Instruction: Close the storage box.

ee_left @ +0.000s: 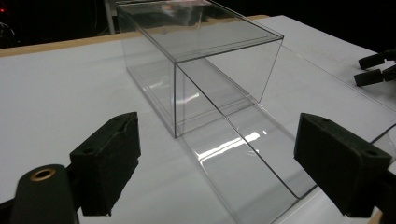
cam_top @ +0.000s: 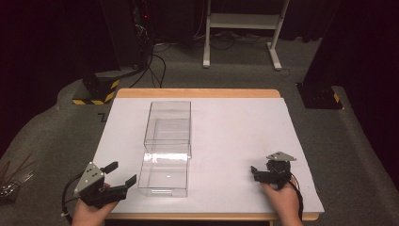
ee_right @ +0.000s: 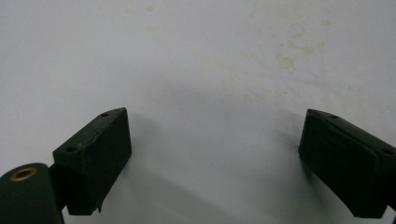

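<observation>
Centrally, a clear plastic box (cam_top: 168, 123) is set on the tabletop (cam_top: 235, 132), with a clear drawer (cam_top: 164, 174) drawn out of it toward the person's edge. Both are made of hard, glossy, transparent sheet with straight edges and square corners; the drawer's near corners are seen slightly rounded in the left gripper view (ee_left: 261, 163). No label, brand or writing can be made out on either piece. The tabletop is covered by a smooth matt white sheet, and a pale wooden rim is seen along its far edge.

Just left of the drawer's near end, the left tool (cam_top: 122, 174) is held released, its jaws spread wide and nothing gripped; its black pads (ee_left: 109, 154) are blocky, foam-like and screw-fastened. A grey three-cornered metal plate is carried on its top.

Well apart, near the right front corner, the right tool (cam_top: 255, 173) is likewise held released over bare white sheet, its black pads (ee_right: 95, 154) rectangular and empty.

Grey carpet (cam_top: 70, 132) surrounds the tabletop.
</observation>
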The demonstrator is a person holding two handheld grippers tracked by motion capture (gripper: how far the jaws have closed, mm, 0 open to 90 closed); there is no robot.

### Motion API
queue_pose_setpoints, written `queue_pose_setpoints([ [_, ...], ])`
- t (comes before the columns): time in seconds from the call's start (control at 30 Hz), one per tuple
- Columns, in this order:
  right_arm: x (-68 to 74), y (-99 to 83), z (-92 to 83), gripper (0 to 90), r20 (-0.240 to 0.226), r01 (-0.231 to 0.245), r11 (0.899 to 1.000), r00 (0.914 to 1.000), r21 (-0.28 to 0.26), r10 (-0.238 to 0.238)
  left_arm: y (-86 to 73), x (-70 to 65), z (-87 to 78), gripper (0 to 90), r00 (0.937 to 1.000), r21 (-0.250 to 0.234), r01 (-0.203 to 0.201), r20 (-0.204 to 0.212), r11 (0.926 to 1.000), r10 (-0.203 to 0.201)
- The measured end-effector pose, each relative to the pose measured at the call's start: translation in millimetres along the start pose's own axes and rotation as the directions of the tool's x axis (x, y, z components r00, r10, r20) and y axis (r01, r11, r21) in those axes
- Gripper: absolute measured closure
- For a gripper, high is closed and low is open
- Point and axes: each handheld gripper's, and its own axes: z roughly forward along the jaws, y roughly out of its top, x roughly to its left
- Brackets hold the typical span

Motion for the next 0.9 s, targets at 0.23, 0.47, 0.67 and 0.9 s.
queue_pose_setpoints([
  [0.23,-0.2,0.1,0.1,9.1,-0.002,-0.002,1.0,1.0,0.0,0.002,-2.2,-8.0,5.2,14.8,0.9998,0.006,-0.011,0.017,0.9999,0.011],
  [0.47,-0.2,0.0,0.1,9.1,-0.002,-0.002,1.0,1.0,0.0,0.002,-4.0,-11.6,9.2,14.7,0.9993,0.008,-0.012,0.035,0.9999,0.012],
  [0.67,-0.2,-0.1,-0.1,9.1,-0.002,-0.002,1.0,1.0,-0.001,0.002,-6.2,-15.5,11.1,14.6,0.999,0.015,-0.018,0.04,0.9997,0.017],
  [0.9,-0.2,0.0,0.0,9.1,-0.002,-0.002,1.0,1.0,0.0,0.002,-22.3,-17.2,5.0,14.6,0.9982,0.033,0.021,0.056,0.9992,-0.023],
])
